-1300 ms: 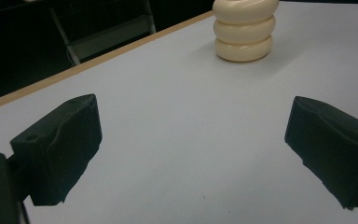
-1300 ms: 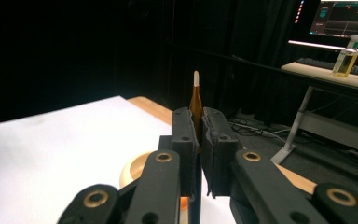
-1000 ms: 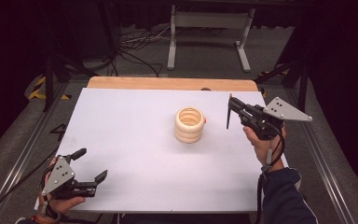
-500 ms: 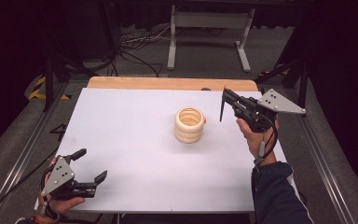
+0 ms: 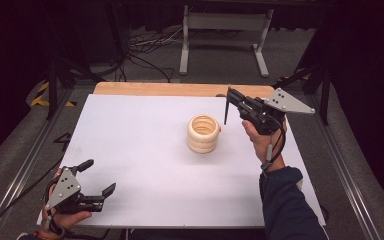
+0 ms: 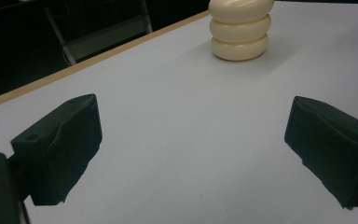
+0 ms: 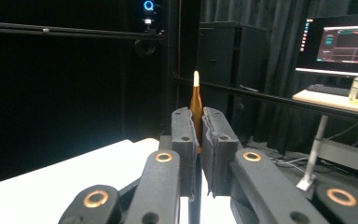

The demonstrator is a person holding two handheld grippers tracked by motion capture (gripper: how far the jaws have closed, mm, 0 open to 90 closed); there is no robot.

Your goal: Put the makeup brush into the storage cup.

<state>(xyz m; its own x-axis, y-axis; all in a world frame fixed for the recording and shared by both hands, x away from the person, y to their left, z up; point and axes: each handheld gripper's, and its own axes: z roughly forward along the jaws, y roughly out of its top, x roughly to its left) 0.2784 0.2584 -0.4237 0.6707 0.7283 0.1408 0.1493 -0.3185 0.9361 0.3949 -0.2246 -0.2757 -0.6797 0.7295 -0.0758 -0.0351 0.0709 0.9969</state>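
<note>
My left gripper point(image 5: 96, 177) rests low at the near left corner of the white table point(image 5: 145, 140), held in my left hand point(image 5: 62, 217). Its two black jaws stand wide apart with nothing between them. In the left gripper view the bare white surface runs between the jaws toward a stack of cream rings point(image 6: 240, 29) farther off.

That stack of cream rings point(image 5: 203, 133) stands upright a little right of the table's middle, three rounded rings one on another, hollow at the top.

Just to the right of the stack, above the far right part of the table, my right hand point(image 5: 258, 140) holds my right gripper point(image 5: 228, 106) raised off the surface. Its jaws are pressed together on a thin pen-like stick point(image 7: 196, 109), copper-brown with a pale tip. In the high view the stick point(image 5: 226, 111) hangs near the stack's right side; I cannot tell whether it touches.
</note>
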